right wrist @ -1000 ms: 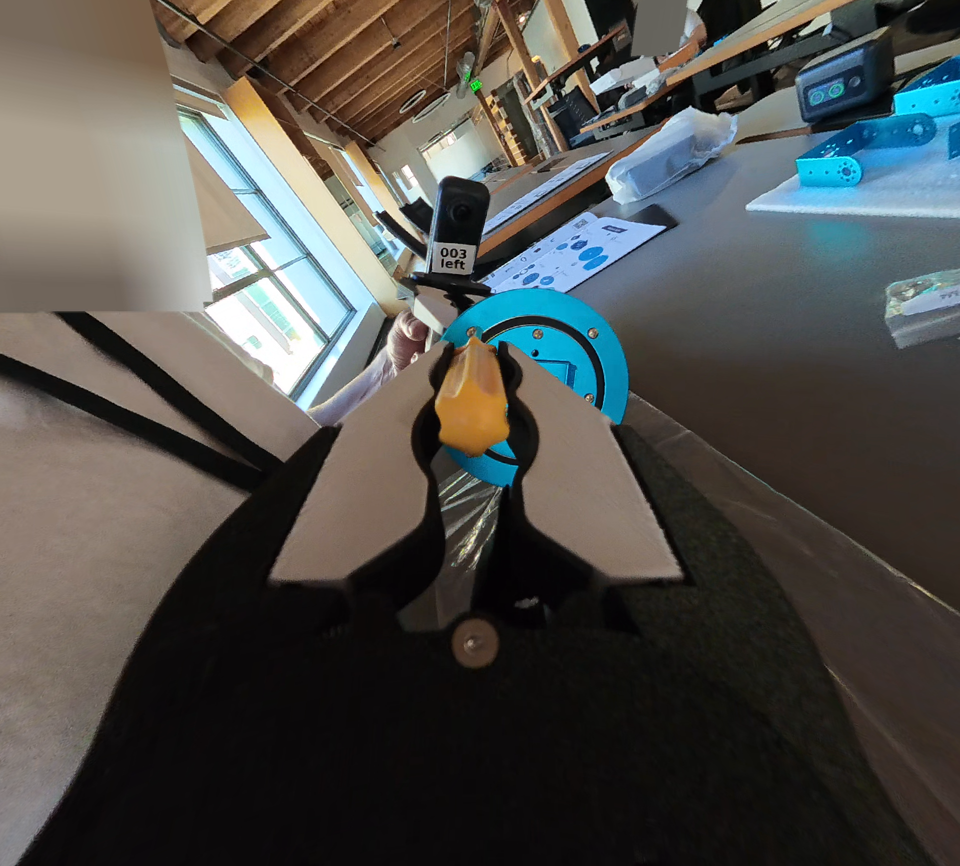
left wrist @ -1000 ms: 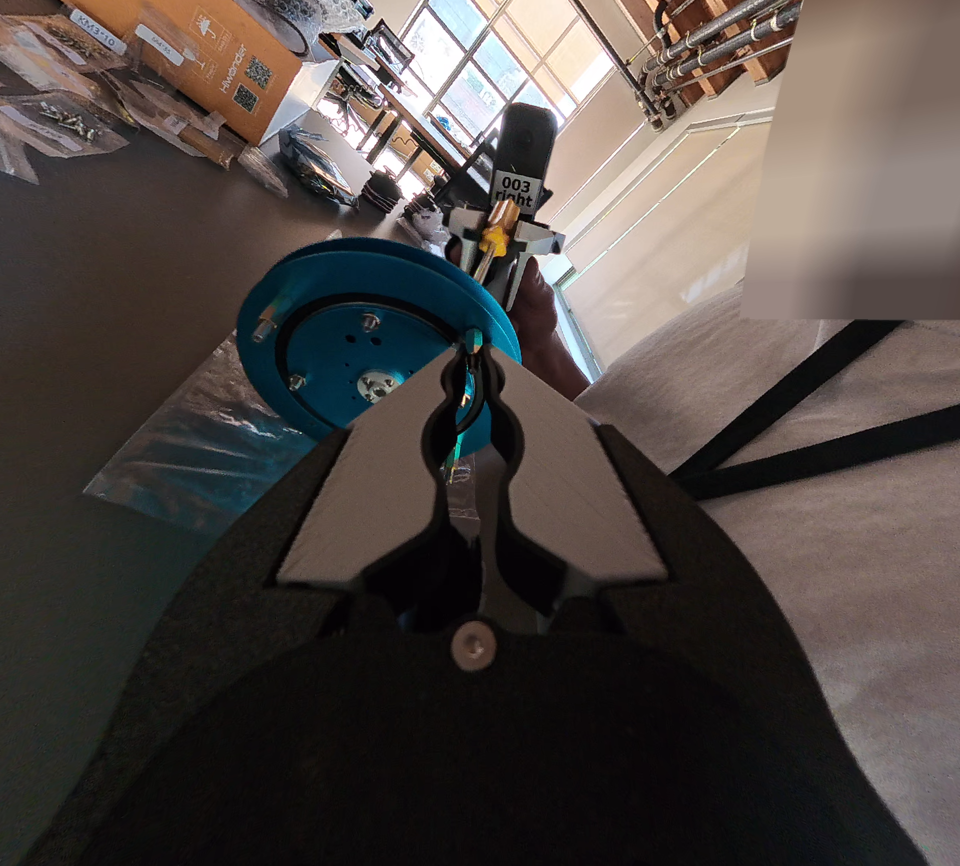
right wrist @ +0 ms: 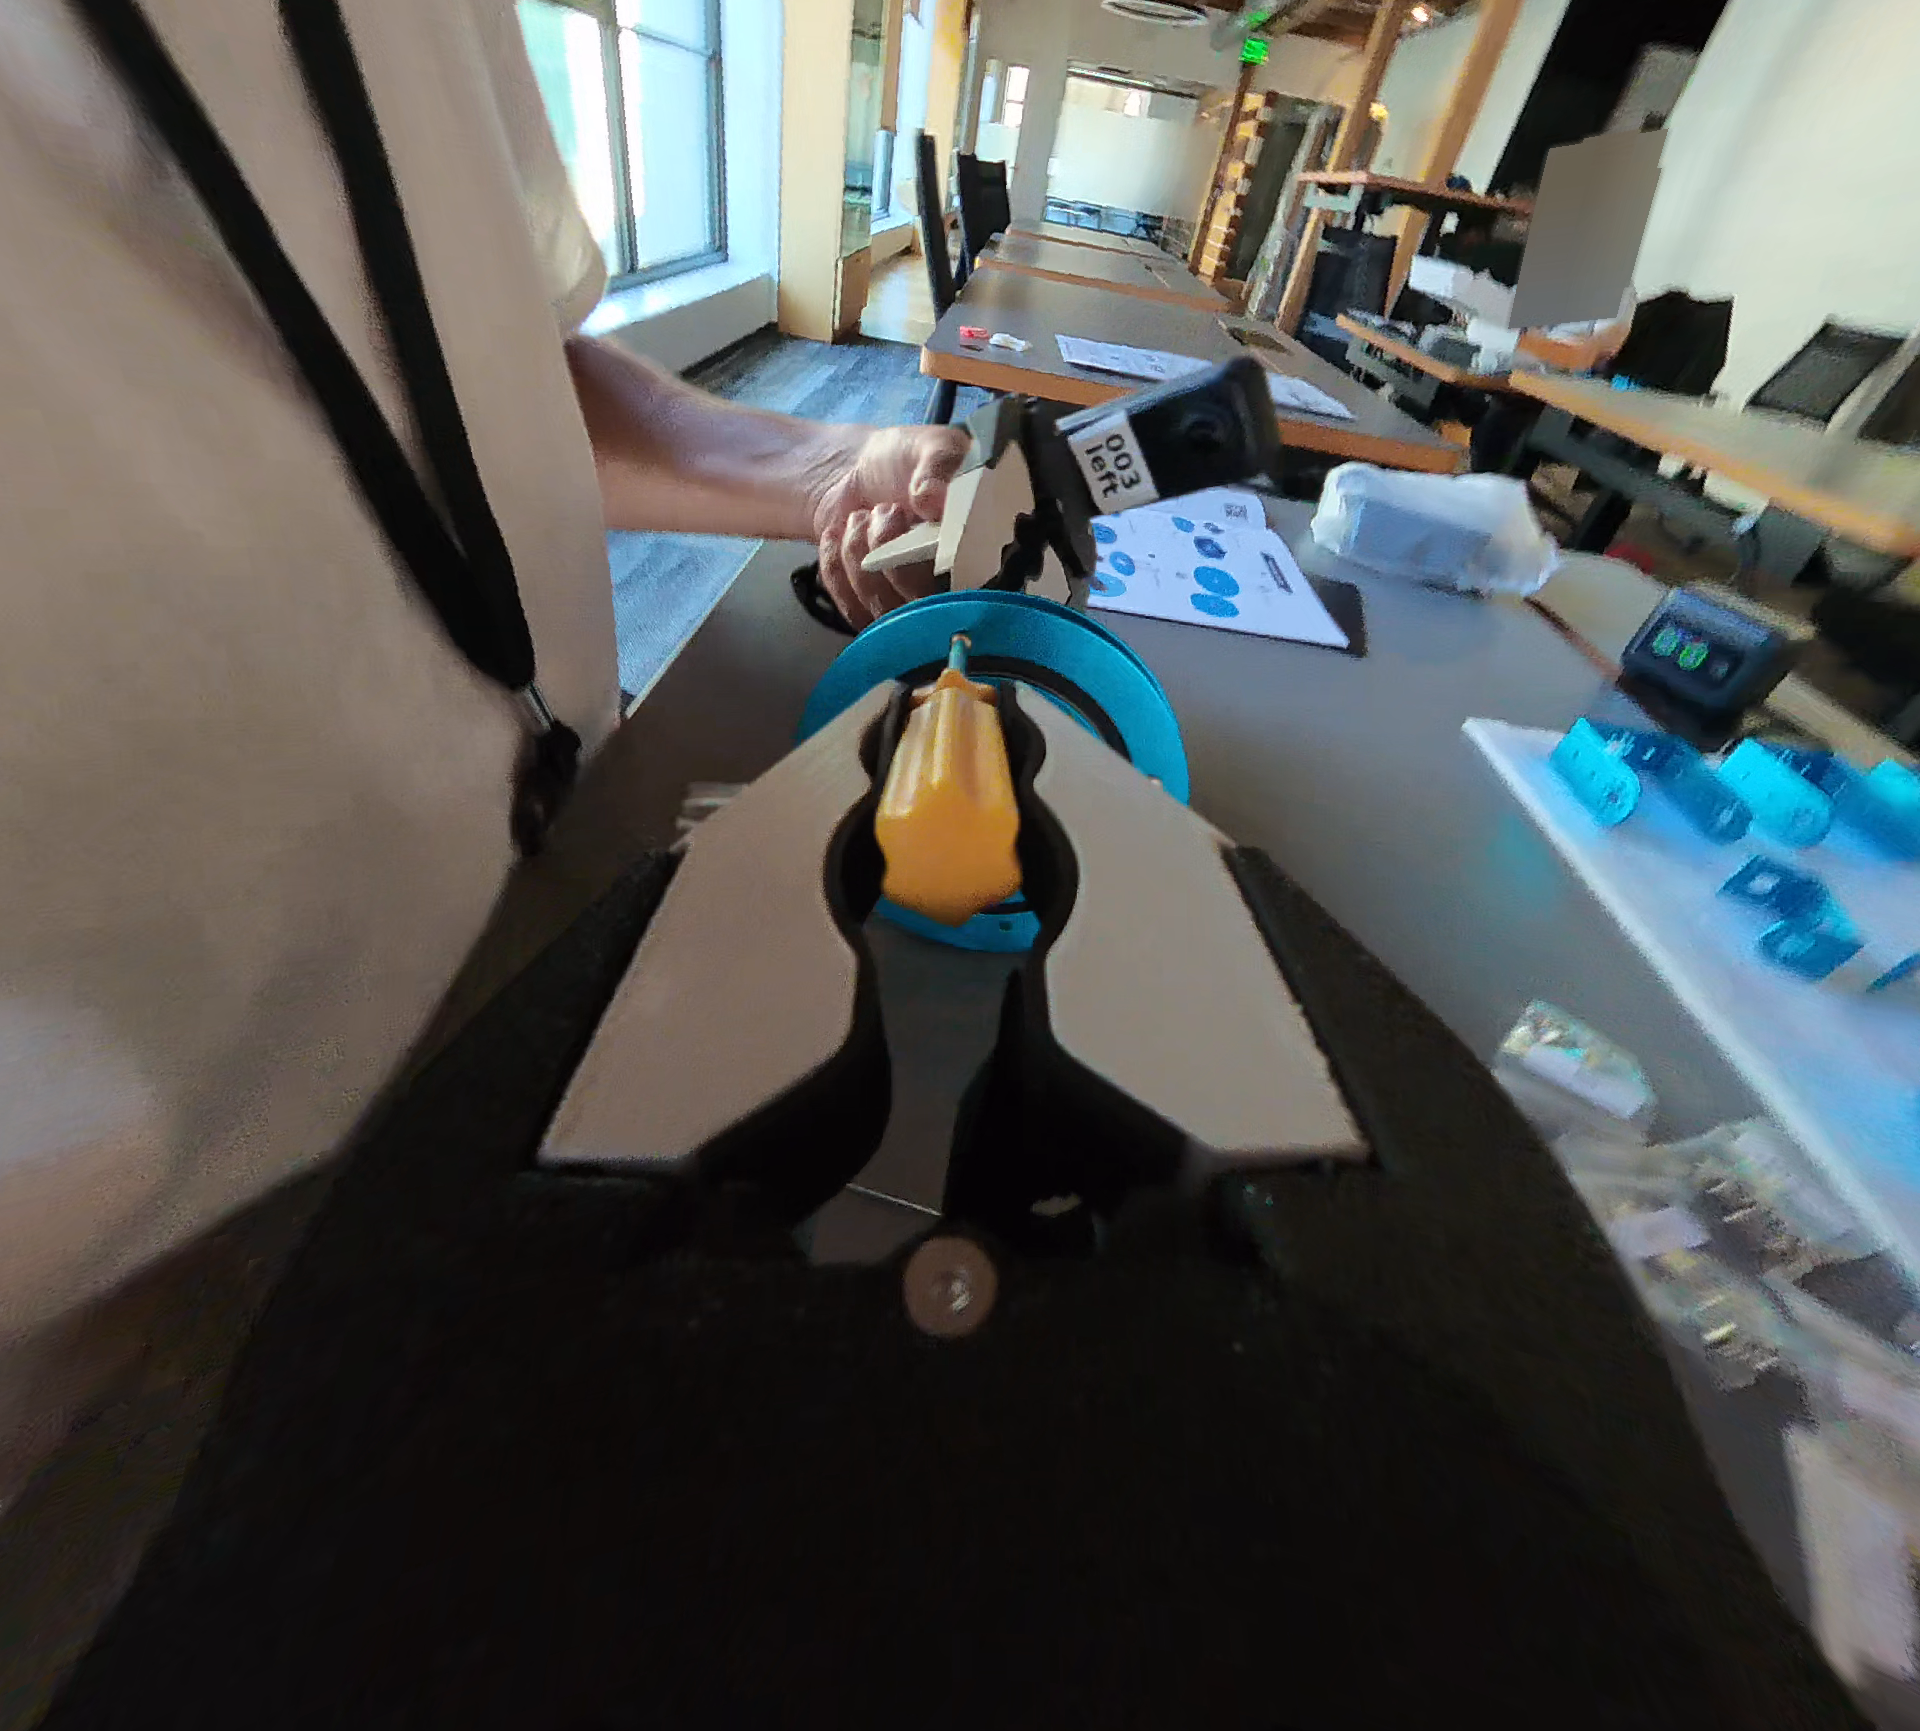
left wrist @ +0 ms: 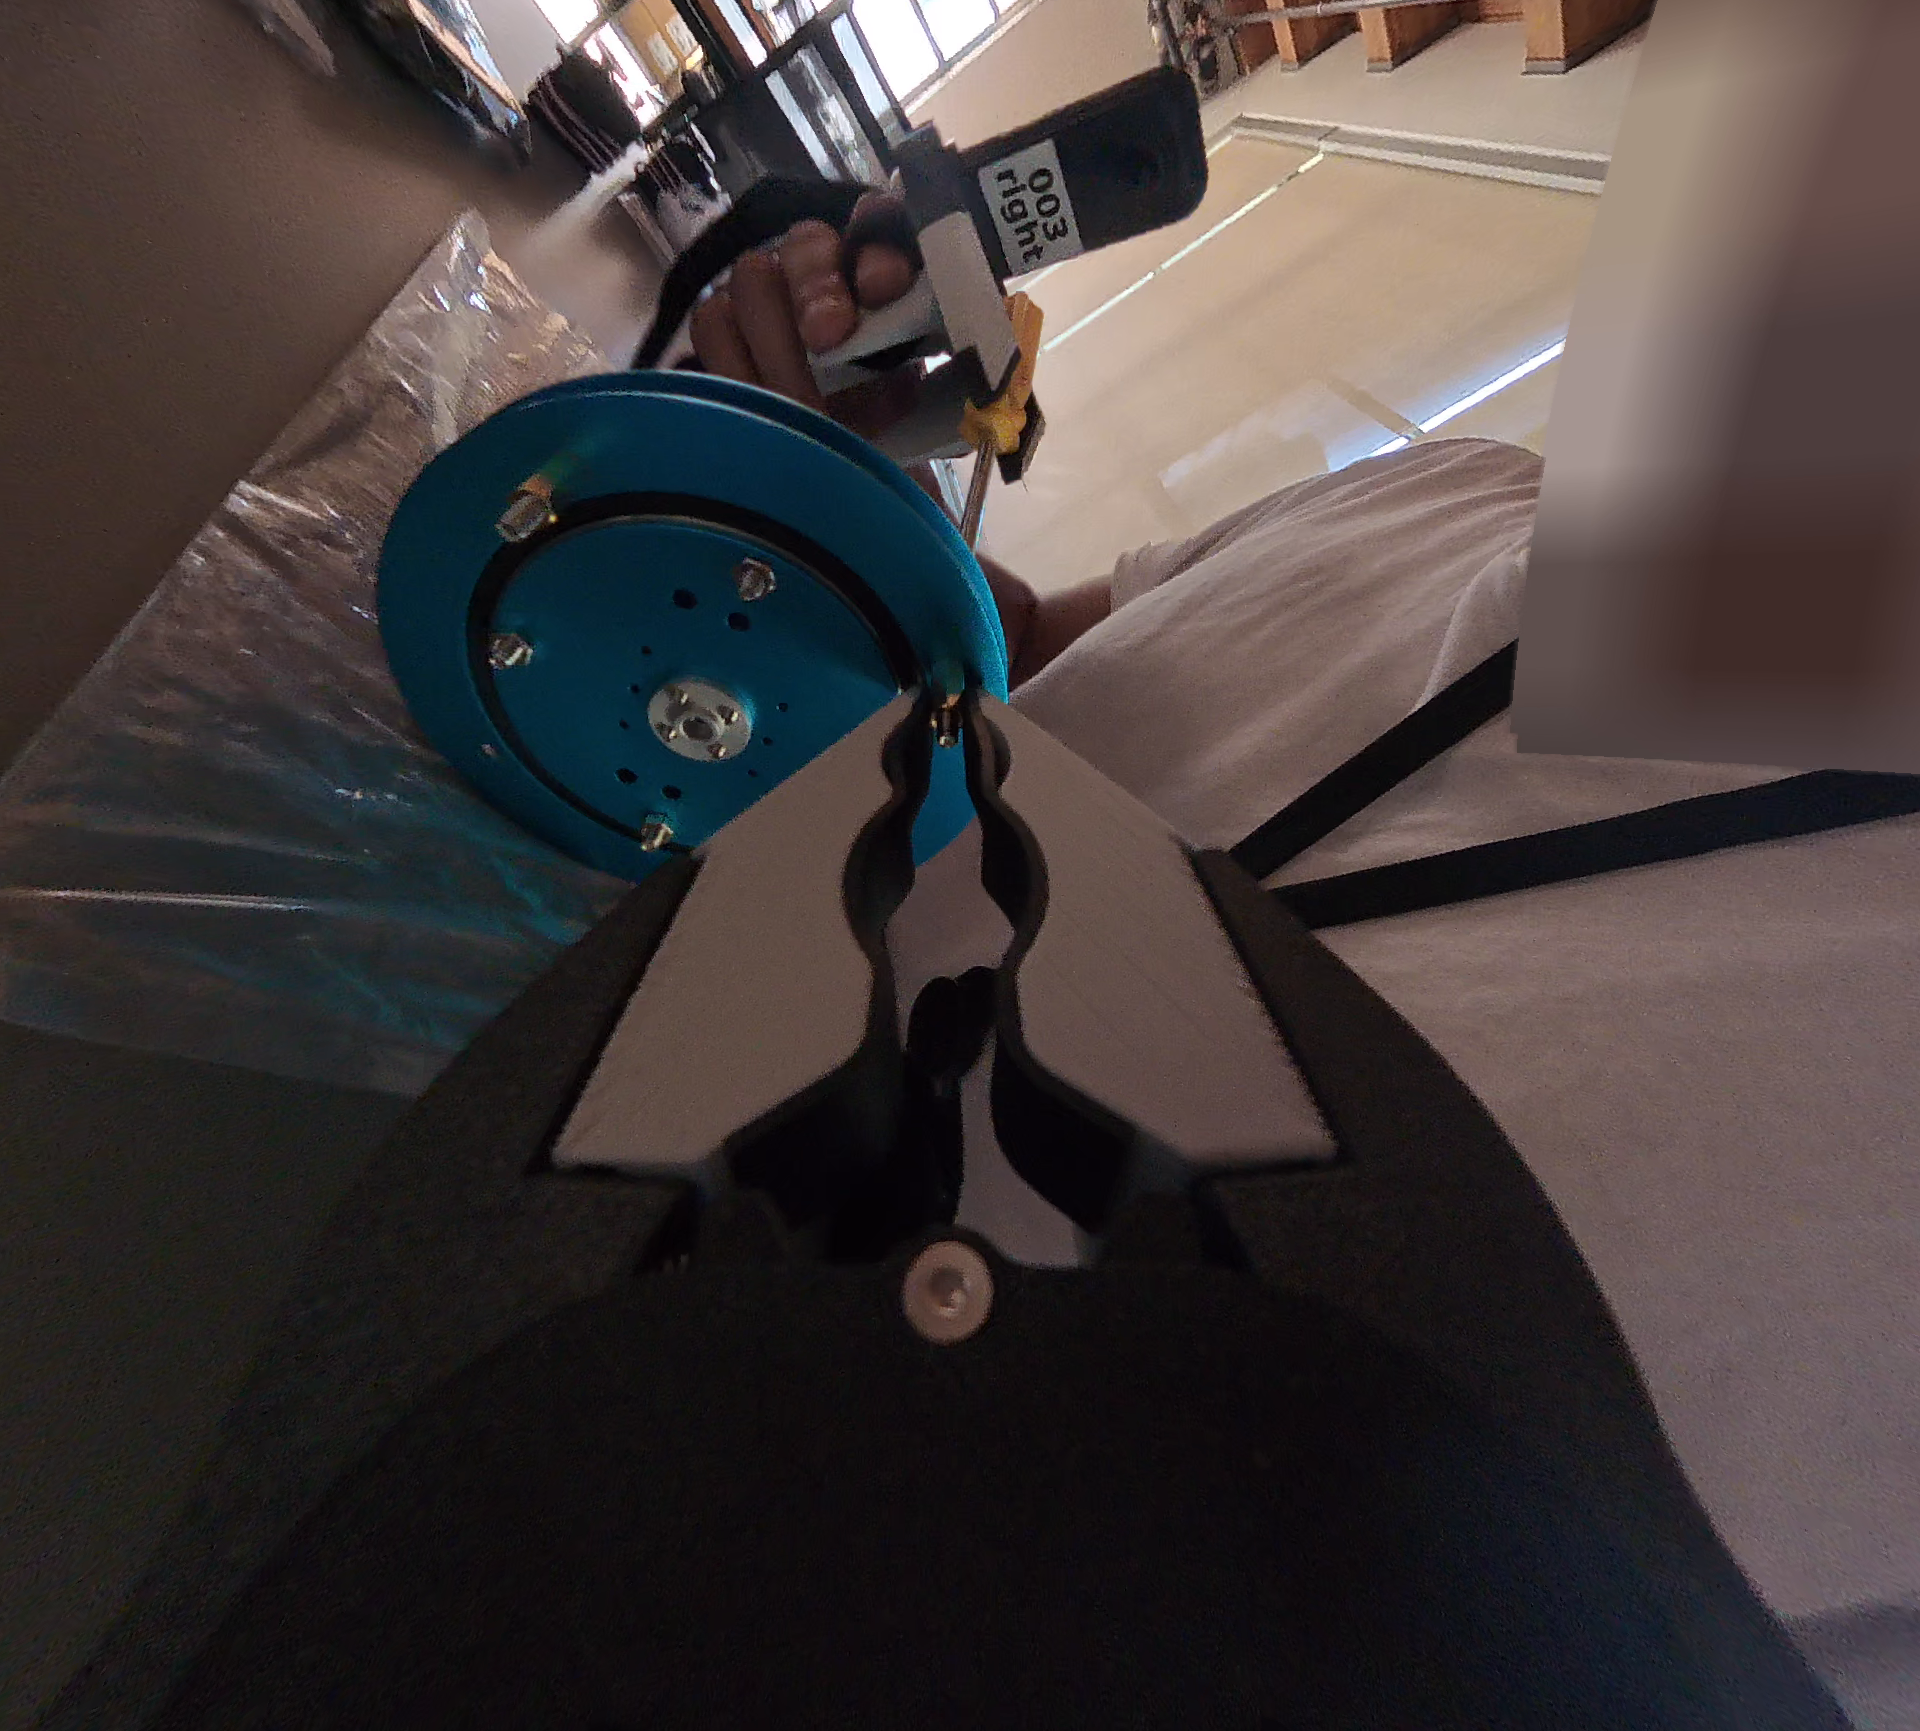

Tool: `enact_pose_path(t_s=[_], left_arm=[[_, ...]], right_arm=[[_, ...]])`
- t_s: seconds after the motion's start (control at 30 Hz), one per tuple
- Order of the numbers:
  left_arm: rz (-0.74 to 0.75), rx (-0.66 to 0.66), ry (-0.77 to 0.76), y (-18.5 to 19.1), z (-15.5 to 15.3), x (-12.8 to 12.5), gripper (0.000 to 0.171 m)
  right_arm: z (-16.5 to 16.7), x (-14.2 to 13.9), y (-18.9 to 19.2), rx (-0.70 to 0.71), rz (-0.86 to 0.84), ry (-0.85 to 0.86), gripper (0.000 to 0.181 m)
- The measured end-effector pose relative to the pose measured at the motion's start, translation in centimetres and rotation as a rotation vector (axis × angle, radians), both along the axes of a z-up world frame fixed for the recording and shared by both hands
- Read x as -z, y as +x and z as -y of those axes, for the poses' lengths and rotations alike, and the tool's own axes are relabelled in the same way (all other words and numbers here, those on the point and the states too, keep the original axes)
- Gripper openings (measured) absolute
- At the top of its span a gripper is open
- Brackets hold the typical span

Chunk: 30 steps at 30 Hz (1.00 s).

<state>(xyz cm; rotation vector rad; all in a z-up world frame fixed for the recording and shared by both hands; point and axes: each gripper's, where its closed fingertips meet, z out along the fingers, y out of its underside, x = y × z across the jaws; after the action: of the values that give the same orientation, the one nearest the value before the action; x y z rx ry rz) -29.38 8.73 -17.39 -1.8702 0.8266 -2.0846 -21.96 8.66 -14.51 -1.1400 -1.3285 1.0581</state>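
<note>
Left tongs (left wrist: 948,713) on blue wheel (left wrist: 665,632) rim

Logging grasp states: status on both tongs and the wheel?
Left tongs shut on blue wheel rim, wheel held on edge. Right tongs shut on yellow-handled screwdriver, tip at the rim. Clear plastic bag lies beneath.

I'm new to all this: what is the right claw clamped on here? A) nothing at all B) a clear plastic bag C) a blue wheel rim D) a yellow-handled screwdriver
D: in the right wrist view the right claw is shut around the yellow handle of a screwdriver, whose shaft points at the blue wheel that the left claw grips by the rim.
</note>
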Motion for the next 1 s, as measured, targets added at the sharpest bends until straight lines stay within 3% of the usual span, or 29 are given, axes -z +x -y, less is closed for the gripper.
enact_pose_path(t_s=[0.1,0.2,0.33,0.43,0.67,0.77,0.8,0.87,1.0], left_arm=[[-0.031,0.023,-0.033,0.0,-0.2,-0.1,0.004],[-0.071,0.023,0.017,0.1,-0.2,0.0,0.003],[-0.14,-0.03,0.252,0.4,-0.5,0.1,0.004],[-0.202,-0.053,0.515,0.5,-0.2,0.3,0.004],[-0.374,-0.091,1.261,0.6,-0.7,0.7,0.003],[-0.458,-0.095,1.566,0.3,-1.2,0.8,0.004],[-0.468,-0.086,1.548,0.2,-1.2,0.8,0.004],[-0.437,-0.084,1.365,0.2,-0.9,0.9,0.004],[-0.352,-0.006,0.849,0.0,-0.2,0.9,0.004]], right_arm=[[-0.1,0.6,0.1,0.004,0.058,0.198,0.016],[-0.9,1.8,0.5,0.026,0.173,0.13,0.015],[-1.1,2.1,0.8,0.038,0.153,-0.216,0.014],[-0.9,2.3,0.9,0.027,0.128,-0.559,0.014],[-0.5,3.0,1.1,-0.044,0.099,-1.282,0.015],[-0.3,3.1,0.9,-0.061,0.075,-1.419,0.015],[-0.1,3.1,0.8,-0.054,0.092,-1.366,0.015],[0.1,3.2,0.7,-0.009,0.166,-1.111,0.015],[0.0,3.6,0.6,0.126,0.381,-0.349,0.015]])
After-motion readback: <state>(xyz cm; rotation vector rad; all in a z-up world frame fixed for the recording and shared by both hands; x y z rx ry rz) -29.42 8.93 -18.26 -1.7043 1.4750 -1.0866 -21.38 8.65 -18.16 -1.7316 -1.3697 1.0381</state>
